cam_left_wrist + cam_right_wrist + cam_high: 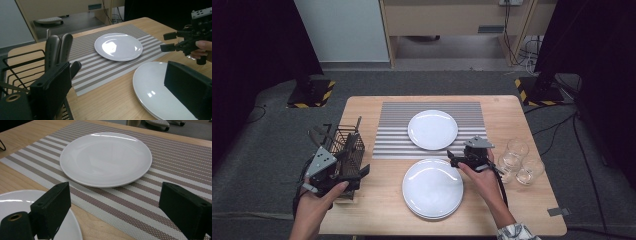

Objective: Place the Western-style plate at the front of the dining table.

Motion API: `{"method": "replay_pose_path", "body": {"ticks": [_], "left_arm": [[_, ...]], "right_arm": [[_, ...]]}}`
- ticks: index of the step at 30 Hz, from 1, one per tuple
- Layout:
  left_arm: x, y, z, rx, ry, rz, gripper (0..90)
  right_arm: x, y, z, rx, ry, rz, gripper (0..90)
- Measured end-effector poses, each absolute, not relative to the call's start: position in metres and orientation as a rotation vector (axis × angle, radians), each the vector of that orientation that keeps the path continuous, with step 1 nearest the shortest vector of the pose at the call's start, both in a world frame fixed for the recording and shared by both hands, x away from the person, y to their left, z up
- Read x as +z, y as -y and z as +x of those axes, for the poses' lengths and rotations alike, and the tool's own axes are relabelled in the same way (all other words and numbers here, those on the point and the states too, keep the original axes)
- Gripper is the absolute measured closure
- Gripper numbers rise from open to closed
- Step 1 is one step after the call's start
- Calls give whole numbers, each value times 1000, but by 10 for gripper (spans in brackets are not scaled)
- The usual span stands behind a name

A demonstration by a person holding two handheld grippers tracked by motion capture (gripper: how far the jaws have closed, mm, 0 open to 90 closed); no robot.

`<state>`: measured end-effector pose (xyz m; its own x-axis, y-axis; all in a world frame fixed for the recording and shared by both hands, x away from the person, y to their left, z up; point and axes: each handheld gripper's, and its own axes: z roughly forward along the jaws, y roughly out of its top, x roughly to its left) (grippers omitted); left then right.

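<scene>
The wire basket (346,150) holds upright cutlery handles (58,48). Left gripper (362,172) beside it and right gripper (451,157) above the near plates (432,189): both jaws spread, empty.

Two plates (432,129) (432,188), three glasses (517,148) (511,162) (530,171), one wire basket (348,145), one striped mat (394,135).

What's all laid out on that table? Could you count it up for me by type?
White plates: at least 3, one on the placemat and a near stack of two or more
Clear glasses: 3
Striped placemat: 1
Black wire basket holding utensils: 1
Total: at least 8
</scene>
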<state>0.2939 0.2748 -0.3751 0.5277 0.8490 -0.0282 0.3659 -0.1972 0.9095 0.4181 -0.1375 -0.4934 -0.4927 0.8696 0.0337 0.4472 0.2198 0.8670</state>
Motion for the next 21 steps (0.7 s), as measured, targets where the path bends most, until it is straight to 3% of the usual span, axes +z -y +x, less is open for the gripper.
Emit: {"method": "replay_pose_path", "body": {"ticks": [21], "left_arm": [[-362, -307, 309, 684, -1064, 1751, 68]], "right_arm": [[-494, 136, 418, 1199, -2044, 1205, 104]]}}
